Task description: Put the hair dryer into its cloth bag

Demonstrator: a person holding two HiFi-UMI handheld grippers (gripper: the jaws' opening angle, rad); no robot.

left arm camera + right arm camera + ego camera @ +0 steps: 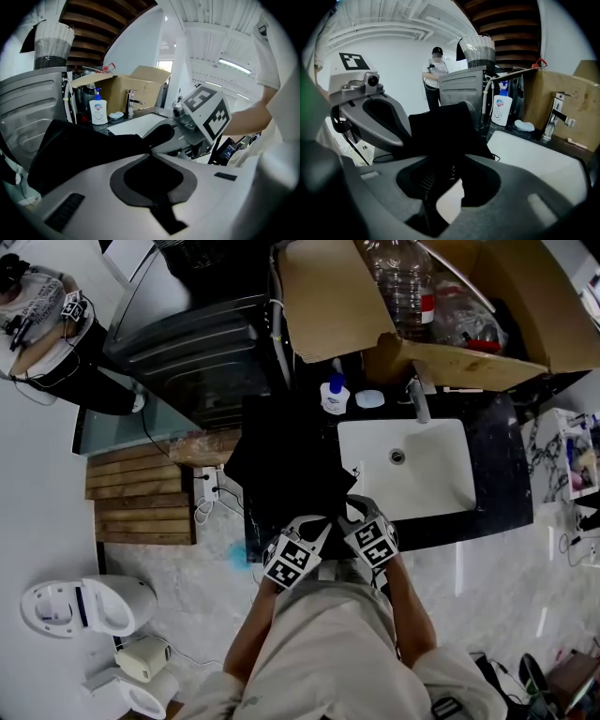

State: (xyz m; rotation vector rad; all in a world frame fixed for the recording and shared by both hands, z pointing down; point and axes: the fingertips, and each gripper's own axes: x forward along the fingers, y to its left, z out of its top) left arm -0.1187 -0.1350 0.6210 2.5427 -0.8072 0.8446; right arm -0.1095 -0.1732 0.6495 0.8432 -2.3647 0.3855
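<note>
Two grippers meet at the near edge of the black cloth bag (281,460), low in the centre of the head view. My left gripper (322,523) has its jaws pressed together, and in the left gripper view the dark fabric runs in from the left right up to the closed tips, so it is pinching the bag's rim. My right gripper (354,506) sits just beside it on the right, also clamped on the bag. In the right gripper view, black cloth fills the gap between the jaws and rises ahead of them.

The bag lies spread on the dark stone counter (502,460), its far end reaching toward the upper middle of the frame. It is just left of the white rectangular sink basin (431,488), with one corner over the basin's edge. I cannot pick out the hair dryer against the black fabric.

Beyond the bag a white soap bottle with a blue pump (335,396) stands below an open brown cardboard box (328,296).
</note>
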